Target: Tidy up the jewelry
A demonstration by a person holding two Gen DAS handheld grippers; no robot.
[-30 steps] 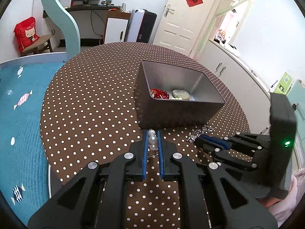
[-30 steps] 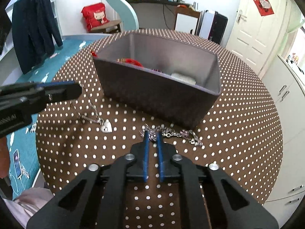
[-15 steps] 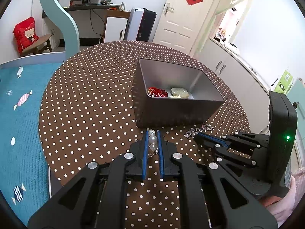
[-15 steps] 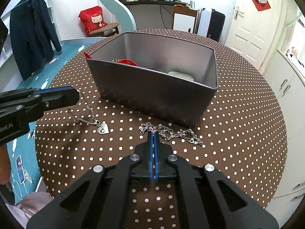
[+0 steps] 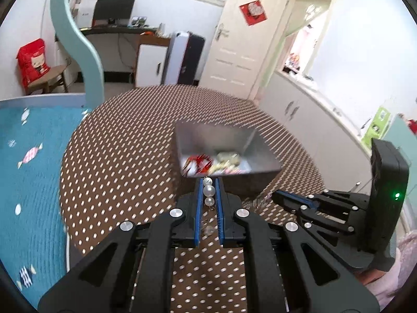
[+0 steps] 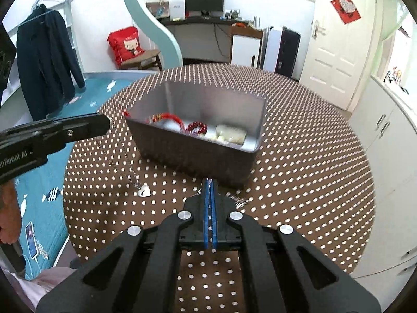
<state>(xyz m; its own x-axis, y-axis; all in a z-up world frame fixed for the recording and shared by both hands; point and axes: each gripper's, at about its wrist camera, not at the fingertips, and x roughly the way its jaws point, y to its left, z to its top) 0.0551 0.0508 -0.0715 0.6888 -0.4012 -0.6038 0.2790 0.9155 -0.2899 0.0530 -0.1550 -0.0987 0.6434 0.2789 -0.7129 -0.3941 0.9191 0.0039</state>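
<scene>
One partly legible label, "nRobot.AI", marks the left gripper (image 6: pixel 109 122).

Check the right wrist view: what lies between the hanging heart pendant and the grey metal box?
Only bare brown polka-dot tablecloth separates the silver heart pendant from the grey metal box, in the right wrist view.

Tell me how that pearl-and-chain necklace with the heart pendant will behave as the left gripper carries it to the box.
The necklace is probably floppy: its chain sags from the left gripper down to the heart pendant. The pendant will likely swing and could snag the grey box rim. The round pearls may slip between the pads.
</scene>
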